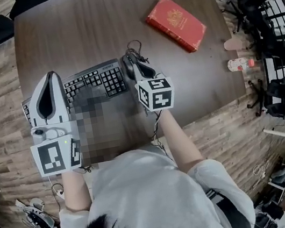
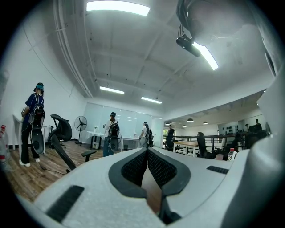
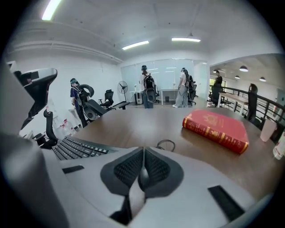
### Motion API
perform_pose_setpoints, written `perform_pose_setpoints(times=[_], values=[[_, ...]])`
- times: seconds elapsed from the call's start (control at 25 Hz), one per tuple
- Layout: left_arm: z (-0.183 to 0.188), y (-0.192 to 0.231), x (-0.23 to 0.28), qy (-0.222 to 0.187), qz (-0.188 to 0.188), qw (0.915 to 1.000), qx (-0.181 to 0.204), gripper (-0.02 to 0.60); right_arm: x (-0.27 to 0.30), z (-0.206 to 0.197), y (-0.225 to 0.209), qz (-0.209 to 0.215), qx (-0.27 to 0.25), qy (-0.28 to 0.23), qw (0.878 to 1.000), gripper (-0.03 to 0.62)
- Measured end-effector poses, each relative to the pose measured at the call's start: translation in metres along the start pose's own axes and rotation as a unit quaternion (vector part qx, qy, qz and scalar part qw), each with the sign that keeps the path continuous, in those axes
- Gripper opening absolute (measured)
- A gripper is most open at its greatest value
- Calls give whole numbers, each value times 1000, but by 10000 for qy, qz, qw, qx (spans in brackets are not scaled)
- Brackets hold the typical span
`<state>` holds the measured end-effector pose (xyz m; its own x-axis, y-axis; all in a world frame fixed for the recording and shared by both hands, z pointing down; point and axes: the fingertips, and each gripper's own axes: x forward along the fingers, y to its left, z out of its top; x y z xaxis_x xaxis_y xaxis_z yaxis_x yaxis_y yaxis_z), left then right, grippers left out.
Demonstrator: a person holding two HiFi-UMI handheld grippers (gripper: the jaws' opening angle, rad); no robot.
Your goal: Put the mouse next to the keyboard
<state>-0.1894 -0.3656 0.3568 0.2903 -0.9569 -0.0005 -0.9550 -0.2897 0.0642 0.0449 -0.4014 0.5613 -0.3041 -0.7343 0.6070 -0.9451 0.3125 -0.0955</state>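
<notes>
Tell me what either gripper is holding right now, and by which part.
Nothing is held. The left gripper and the right gripper each have their jaws shut together, with no object pinched between them.

Legible-text survey: we find none readable in any view.
- red book (image 1: 176, 24): gold emblem and gold bands on cover and spine, lettering too small for us to read.
- keyboard (image 1: 96, 82): pale key legends visible, characters not resolvable.
- bottle (image 1: 238, 64) near table edge: red-and-white label, print blurred.
No brands, numbers or signs we can make out.
</notes>
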Motion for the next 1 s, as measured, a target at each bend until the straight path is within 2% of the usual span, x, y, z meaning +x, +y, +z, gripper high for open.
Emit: perform_pose_setpoints(times=[0.56,1.0], values=[[23,-30,-43,-206,48,9997,151,9,-75,41,28,384,-214,-1034,9937,18],[37,-49,-81,-358,132,9991,206,9,-134,58,44,578,-312,-1605,9848,18]])
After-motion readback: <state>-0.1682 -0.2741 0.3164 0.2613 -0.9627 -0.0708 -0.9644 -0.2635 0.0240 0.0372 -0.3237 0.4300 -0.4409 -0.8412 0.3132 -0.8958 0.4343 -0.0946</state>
